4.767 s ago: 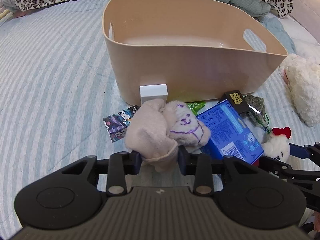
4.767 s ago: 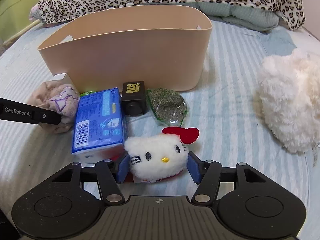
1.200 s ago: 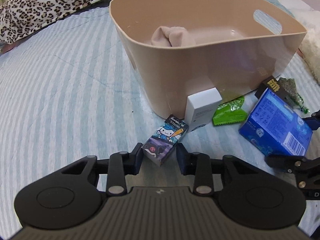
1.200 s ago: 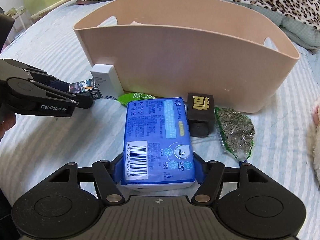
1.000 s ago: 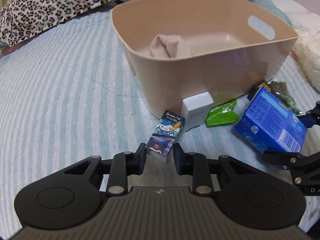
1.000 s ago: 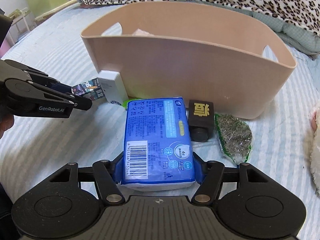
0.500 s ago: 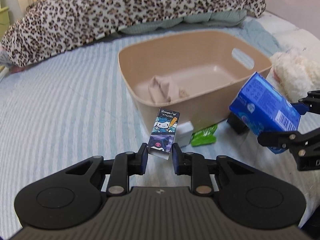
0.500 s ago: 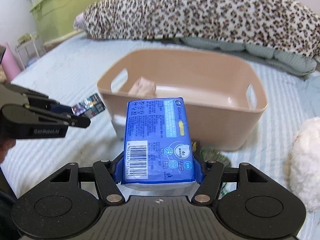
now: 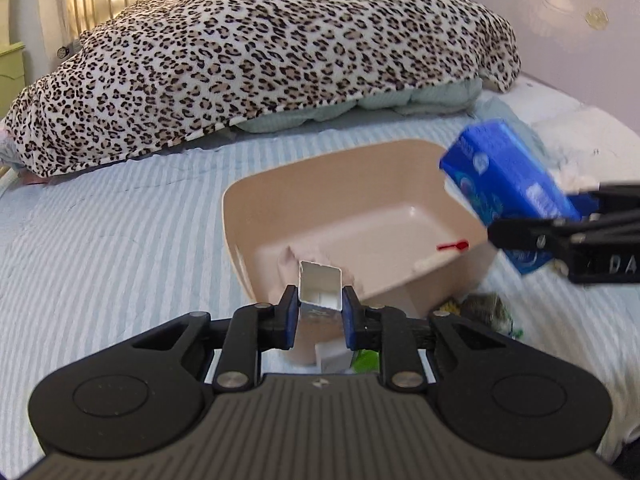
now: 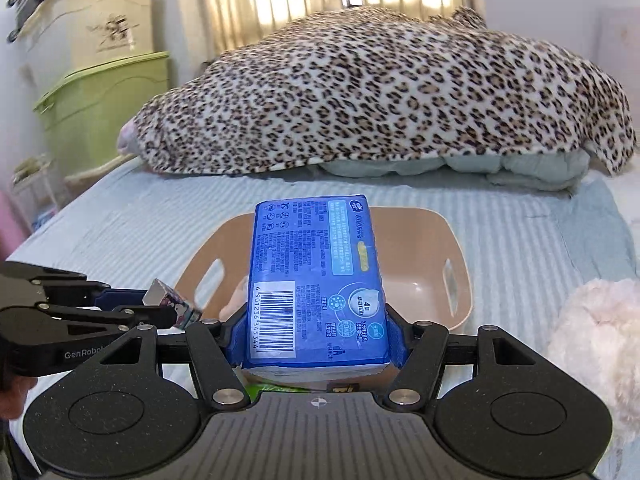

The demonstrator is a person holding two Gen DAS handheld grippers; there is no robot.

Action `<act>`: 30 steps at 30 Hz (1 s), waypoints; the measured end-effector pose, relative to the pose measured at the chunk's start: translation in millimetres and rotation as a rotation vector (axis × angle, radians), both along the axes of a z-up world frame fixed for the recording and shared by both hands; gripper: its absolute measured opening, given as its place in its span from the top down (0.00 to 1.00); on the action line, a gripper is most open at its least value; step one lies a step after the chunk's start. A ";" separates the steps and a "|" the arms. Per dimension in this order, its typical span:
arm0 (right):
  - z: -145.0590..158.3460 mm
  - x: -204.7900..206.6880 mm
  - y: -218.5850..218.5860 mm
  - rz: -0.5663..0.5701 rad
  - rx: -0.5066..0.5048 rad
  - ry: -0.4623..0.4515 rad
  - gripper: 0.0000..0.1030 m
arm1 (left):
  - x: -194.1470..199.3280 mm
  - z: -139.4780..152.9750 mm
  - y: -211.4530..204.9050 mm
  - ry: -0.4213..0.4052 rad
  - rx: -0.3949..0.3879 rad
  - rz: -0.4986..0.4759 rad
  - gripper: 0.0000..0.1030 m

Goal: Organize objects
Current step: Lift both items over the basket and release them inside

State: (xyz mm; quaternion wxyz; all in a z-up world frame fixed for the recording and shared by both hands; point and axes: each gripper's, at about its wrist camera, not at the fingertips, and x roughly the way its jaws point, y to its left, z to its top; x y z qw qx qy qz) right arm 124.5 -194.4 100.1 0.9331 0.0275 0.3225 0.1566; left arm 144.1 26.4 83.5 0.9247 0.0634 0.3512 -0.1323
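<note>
My left gripper (image 9: 319, 312) is shut on a small cartoon-printed box (image 9: 320, 289) and holds it in the air over the near edge of the beige basket (image 9: 256, 192). The box also shows in the right wrist view (image 10: 170, 305). My right gripper (image 10: 316, 336) is shut on a blue tissue pack (image 10: 316, 276) and holds it above the basket (image 10: 460, 256). The pack also shows in the left wrist view (image 9: 504, 180). In the basket lie a pinkish plush (image 9: 288, 258) and a white plush with a red bow (image 9: 440, 254).
A leopard-print blanket (image 9: 260, 64) lies along the back of the striped bed (image 9: 100, 248). A white box (image 9: 332, 356), a green packet (image 9: 366, 360) and a dried-herb bag (image 9: 486, 308) lie by the basket's near wall. A fluffy white plush (image 10: 596, 332) lies at the right. Storage bins (image 10: 92, 112) stand at the left.
Both grippers have risen with their loads and now look down into the basket. The small box has tipped end-on to the left wrist camera. The blue pack has moved over the basket's right side.
</note>
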 end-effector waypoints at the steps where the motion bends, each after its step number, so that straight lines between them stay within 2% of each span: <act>1: -1.0 2.1 -0.3 -0.006 0.007 0.006 0.40 | 3.5 0.7 0.3 0.003 -0.017 0.005 0.77; 7: -9.7 13.7 6.1 -0.018 -0.011 0.011 0.40 | 30.2 -5.6 1.0 0.005 -0.041 0.056 0.77; 12: -22.3 35.3 10.8 -0.056 -0.014 0.030 0.40 | 60.0 -31.8 2.1 0.054 -0.063 0.114 0.77; 18: -43.0 56.7 15.4 -0.100 -0.061 0.041 0.39 | 74.7 -53.3 -2.8 0.096 -0.039 0.131 0.76; 19: -44.8 56.8 16.3 -0.102 -0.072 0.037 0.39 | 73.3 -54.6 -4.3 0.093 -0.033 0.129 0.76; 20: -46.4 58.0 16.8 -0.105 -0.080 0.033 0.32 | 71.2 -54.8 -5.6 0.087 -0.028 0.128 0.75; 21: -47.4 58.4 16.8 -0.112 -0.087 0.027 0.31 | 69.5 -54.4 -6.7 0.081 -0.023 0.127 0.75; 22: -48.4 58.7 16.5 -0.118 -0.093 0.027 0.31 | 67.9 -53.8 -7.5 0.077 -0.015 0.127 0.70; 25: -51.0 58.4 14.2 -0.129 -0.100 0.034 0.27 | 62.0 -50.9 -10.9 0.059 0.010 0.129 0.41; 28: -45.5 52.9 10.2 -0.133 -0.093 0.015 0.21 | 53.4 -42.8 -14.3 0.031 0.024 0.119 0.35; 30: -39.3 46.6 7.8 -0.129 -0.094 -0.004 0.11 | 45.9 -36.1 -16.5 0.016 0.031 0.113 0.28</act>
